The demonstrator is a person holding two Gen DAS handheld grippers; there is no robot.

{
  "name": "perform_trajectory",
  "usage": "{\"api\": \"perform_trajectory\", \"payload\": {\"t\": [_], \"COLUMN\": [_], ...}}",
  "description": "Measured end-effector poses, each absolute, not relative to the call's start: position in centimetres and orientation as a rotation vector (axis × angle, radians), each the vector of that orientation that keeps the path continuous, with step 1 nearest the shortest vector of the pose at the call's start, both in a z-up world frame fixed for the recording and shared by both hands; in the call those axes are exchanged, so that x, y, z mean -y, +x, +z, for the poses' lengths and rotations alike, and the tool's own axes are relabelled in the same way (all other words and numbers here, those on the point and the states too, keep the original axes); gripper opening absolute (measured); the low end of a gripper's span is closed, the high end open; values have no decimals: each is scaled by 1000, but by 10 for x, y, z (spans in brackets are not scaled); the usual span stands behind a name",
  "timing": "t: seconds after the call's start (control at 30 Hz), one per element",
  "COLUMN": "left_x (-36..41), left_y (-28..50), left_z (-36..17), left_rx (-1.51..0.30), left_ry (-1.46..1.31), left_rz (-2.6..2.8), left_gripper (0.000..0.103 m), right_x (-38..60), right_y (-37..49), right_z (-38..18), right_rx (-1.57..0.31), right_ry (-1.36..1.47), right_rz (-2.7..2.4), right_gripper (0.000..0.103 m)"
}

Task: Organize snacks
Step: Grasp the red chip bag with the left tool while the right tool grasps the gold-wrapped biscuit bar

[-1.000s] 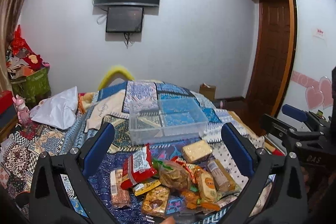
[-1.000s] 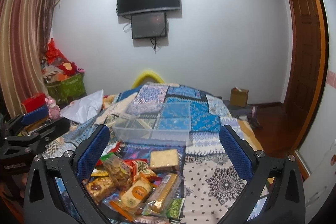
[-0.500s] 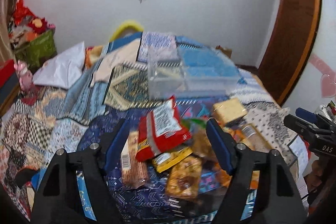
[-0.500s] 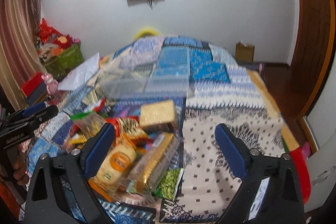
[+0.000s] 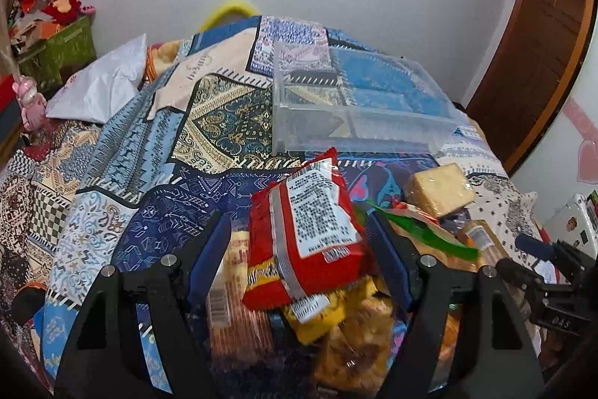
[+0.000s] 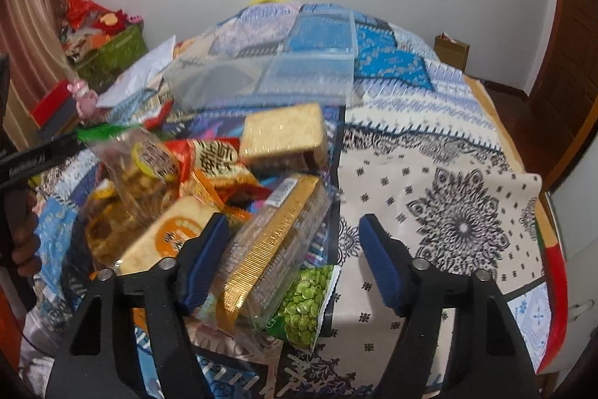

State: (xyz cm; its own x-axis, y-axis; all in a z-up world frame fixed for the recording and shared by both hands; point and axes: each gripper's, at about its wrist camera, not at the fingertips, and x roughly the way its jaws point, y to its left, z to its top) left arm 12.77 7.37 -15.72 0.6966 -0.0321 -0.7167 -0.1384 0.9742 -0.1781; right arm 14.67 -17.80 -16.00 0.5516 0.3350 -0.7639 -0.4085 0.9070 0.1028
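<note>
The snacks are seen in a loose pile on the patchwork bedspread of a bed, just in front of a clear plastic bin, which stands further back on the same cover.

The left claw is held wide apart, and a red snack bag with a white printed label is found between its two blue pads. The bag is not pressed by the pads; a gap is visible on each side. Under the red bag a yellow packet and a long brown wafer pack are seen. A pale square cracker pack lies to the right, nearer to the bin.

The right claw is also held wide apart. Between its pads a long gold-wrapped biscuit pack is placed, lying tilted on the pile, and a small bag of green peas lies just beside it. Whether the left pad touches the gold pack cannot be told. In the right wrist view the pale square cracker pack is seen behind the gold pack, close to the bin. An orange-and-white packet is lying left of the gold pack.
</note>
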Motion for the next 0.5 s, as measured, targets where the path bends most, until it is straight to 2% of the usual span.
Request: {"api": "perform_trajectory", "payload": {"t": [0.43, 0.5], "left_x": [-92, -94], "left_y": [168, 173], "left_z": [-188, -191], "left_rx": [-912, -923], "left_ry": [-390, -399], "left_rz": [25, 18], "left_gripper": [77, 80], "right_x": [181, 180], "right_y": [164, 165], "right_z": [-174, -175], "right_rx": [-958, -966], "right_ry": [-17, -10], "right_rz": [503, 513], "right_gripper": [66, 60]}}
